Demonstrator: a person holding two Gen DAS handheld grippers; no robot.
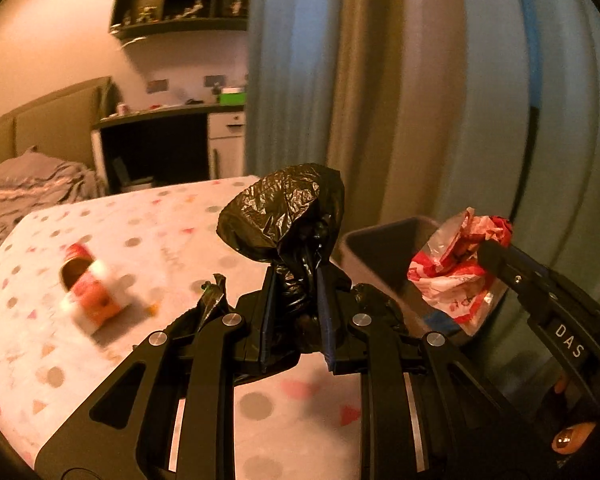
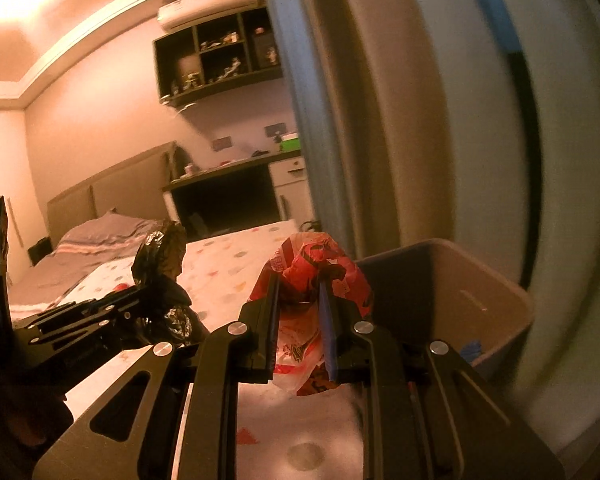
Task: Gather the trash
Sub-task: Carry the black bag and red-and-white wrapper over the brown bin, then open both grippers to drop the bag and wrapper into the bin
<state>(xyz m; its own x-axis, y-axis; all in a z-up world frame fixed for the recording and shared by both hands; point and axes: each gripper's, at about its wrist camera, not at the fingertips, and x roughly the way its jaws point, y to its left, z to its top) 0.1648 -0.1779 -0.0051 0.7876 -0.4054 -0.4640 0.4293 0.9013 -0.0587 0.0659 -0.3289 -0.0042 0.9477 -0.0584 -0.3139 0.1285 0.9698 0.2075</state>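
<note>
Crinkled black plastic, a knotted trash bag (image 1: 284, 216), is bulging up between the blades of my left tongs (image 1: 298, 312), which are clamped shut on its bunched neck; its long axis is standing roughly upright, balloon end up and the loose tail trailing down behind the blades. My right tongs (image 2: 300, 324) are pinching a crumpled red-and-white plastic wrapper (image 2: 312, 276), closed on its middle, with its long axis also running up and down, the red bulge on top and a paler flap hanging below.

Both pieces are hanging in the air over the spotted bed sheet (image 1: 148, 224), not resting on it. What matters for the drop is the grey open-topped bin (image 2: 480, 292): it is sitting ahead and to the right of both tongs, beside the curtain (image 1: 420, 100). I am judging the right hand the nearer one, its wrapper just at the bin's near rim, while the black bag is farther left.

One red-and-white paper cup (image 1: 94, 292) is lying on its side on the sheet, mouth facing left, not yet collected.
</note>
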